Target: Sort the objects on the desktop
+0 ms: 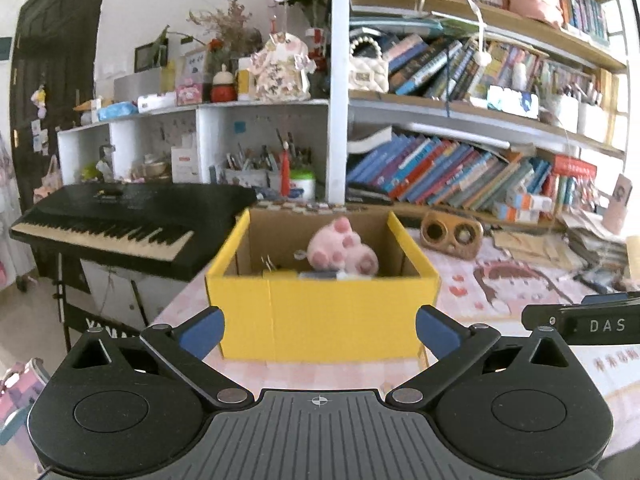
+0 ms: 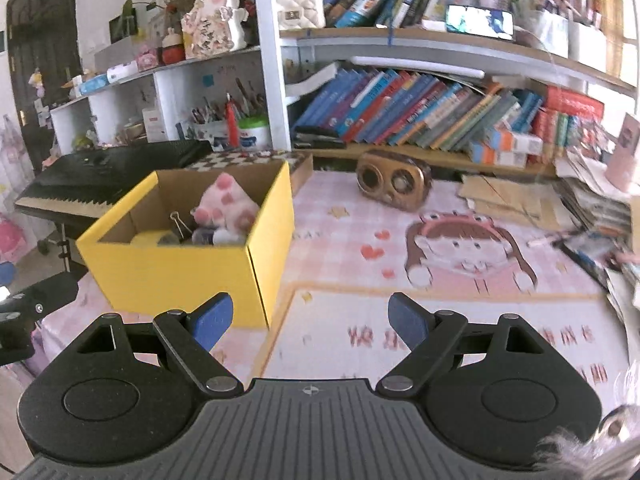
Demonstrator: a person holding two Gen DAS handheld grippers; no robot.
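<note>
A yellow cardboard box [image 1: 320, 316] stands on the pink desk mat, straight ahead of my left gripper [image 1: 320, 330]. That gripper is open wide with nothing between its blue pads. Inside the box lie a pink plush toy [image 1: 344, 250] and small items. In the right wrist view the same box [image 2: 176, 276] sits to the left, holding the plush toy [image 2: 226, 208], a binder clip [image 2: 178, 222] and other small things. My right gripper [image 2: 310, 322] is open and empty over the mat, to the right of the box. The right gripper's body [image 1: 592, 320] shows at the left view's right edge.
A brown retro speaker [image 2: 394, 182] stands behind on the mat. A black keyboard [image 1: 120, 224] lies to the left beyond the desk edge. Bookshelves [image 2: 440, 112] line the back. Stacked papers and books [image 2: 592, 208] and a pen [image 2: 548, 239] crowd the right side.
</note>
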